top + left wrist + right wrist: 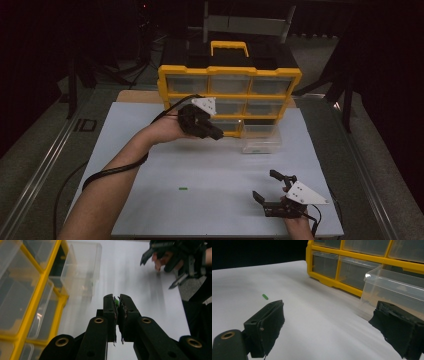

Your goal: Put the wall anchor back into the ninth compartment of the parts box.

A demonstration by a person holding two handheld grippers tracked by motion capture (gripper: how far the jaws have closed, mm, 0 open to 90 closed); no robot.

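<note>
White table sheet (200, 165) with the yellow drawer cabinet (229, 97) at the back. We see the left gripper (117, 302) just in front of the cabinet, jaws pinched on what looks like a small green piece (116, 301). Right gripper (270, 187) sits well apart, jaws spread. Another green bit (183, 189) lies loose, far from the cabinet.

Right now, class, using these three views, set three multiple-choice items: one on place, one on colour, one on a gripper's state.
1. Where is the pulled-out clear drawer?
A. on the white sheet before the organizer
B. atop the organizer
C. in the right gripper

2. The organizer frame is:
A. red
B. yellow
C. blue

3. The left gripper is:
A. wide open
B. shut on a small green piece
C. shut on a cable

Answers: 1 A, it rests on the sheet; 2 B, yellow bars frame the drawers; 3 B, green shows between its fingers.
</note>
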